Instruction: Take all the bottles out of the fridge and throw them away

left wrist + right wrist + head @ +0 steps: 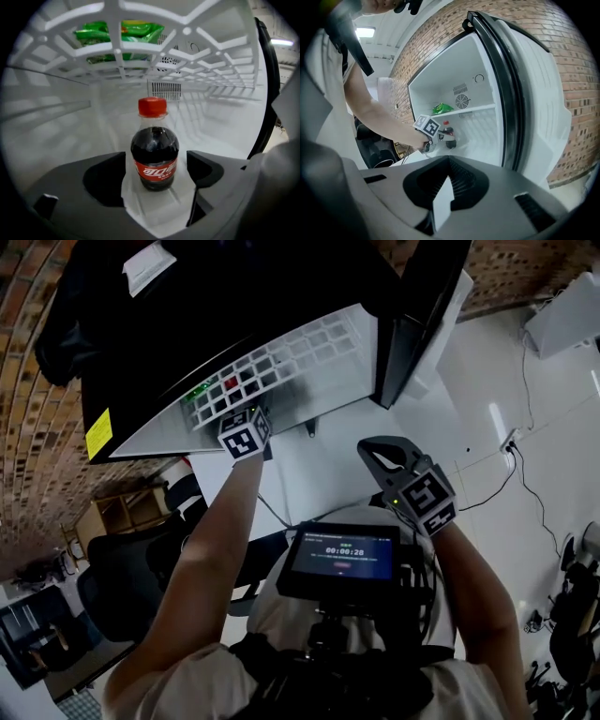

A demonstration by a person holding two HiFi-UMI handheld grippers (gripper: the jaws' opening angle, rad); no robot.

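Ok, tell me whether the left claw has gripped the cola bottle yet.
No, the left claw stands open, with gaps showing either side of the cola bottle.

**Covered, cropped or too small to make out**

In the head view the marker cube (246, 432) covers the fingers (206, 164) of the left gripper (157, 165). The bottle (154, 154) shows there at most as a red speck behind the wire shelf (281, 357). In the right gripper view the left gripper hides part of the bottle. The shelf's bars cross the green packet (119, 33), whose print is unreadable, and in the right gripper view it is too small to identify. The body of the right gripper (449, 164) blocks the lower part of the fridge (487, 93), and the head view's top edge cuts off its door (422, 315).
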